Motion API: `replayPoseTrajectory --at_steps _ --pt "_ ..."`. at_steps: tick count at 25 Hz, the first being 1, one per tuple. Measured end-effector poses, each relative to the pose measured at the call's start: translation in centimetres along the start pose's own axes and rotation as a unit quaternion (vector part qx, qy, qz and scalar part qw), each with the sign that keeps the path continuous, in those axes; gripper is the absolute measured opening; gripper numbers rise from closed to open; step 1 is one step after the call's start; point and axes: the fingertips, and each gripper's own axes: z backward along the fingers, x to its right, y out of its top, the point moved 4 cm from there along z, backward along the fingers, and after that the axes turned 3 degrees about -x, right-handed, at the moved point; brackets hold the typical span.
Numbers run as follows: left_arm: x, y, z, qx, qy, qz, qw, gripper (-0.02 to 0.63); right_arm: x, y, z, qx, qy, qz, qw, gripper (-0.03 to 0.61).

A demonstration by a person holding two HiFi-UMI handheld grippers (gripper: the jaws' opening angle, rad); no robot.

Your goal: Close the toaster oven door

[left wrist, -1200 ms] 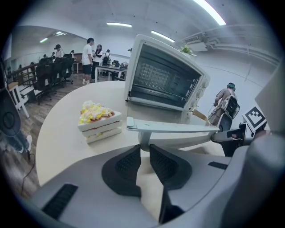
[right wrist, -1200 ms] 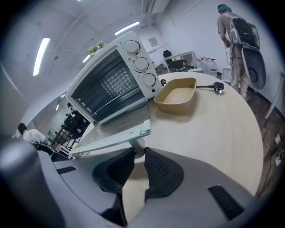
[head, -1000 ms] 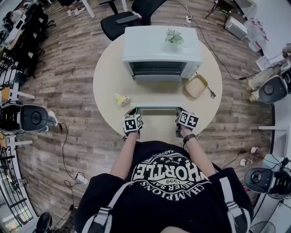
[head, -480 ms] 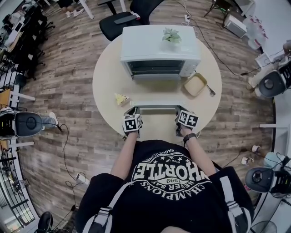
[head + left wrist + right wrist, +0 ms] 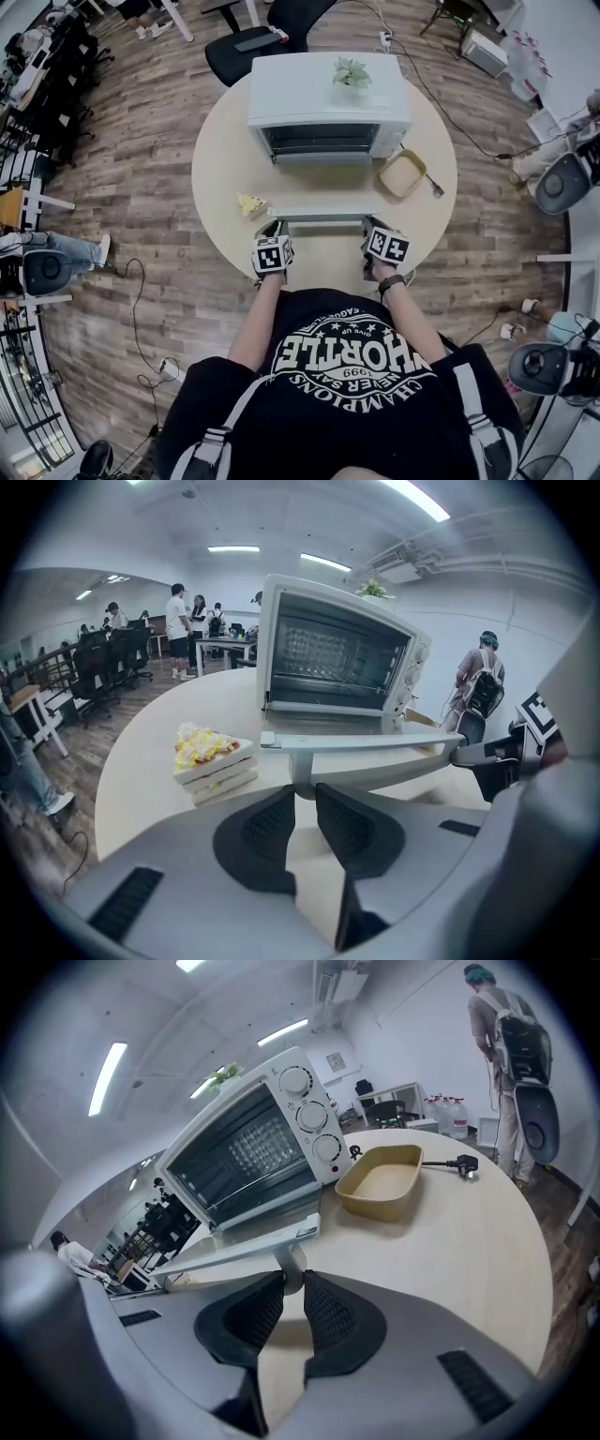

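Centre frame in the head view, the white box-shaped toaster oven point(image 5: 328, 94) stands on the round beige table point(image 5: 225, 169), its glass drop-down door point(image 5: 323, 192) folded fully open. The pale grey bar handle point(image 5: 375, 745) is clamped at its end posts by the left gripper point(image 5: 305, 794) and the right gripper point(image 5: 292, 1283), jaws narrowed on it. Both ends are best raised together, evenly, in an arc about the hinge.

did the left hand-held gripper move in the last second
No. The left hand-held gripper stays on the open white toaster oven door's grey bar handle, unchanged against the round beige table's near edge.
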Motion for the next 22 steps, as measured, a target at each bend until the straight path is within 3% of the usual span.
replayPoseTrajectory --at_steps 22 --pt "0.6 1.2 0.9 0.027 0.004 -0.015 0.9995 0.089 -0.5 1.3 1.1 0.015 0.0 0.015 1.0 0.089"
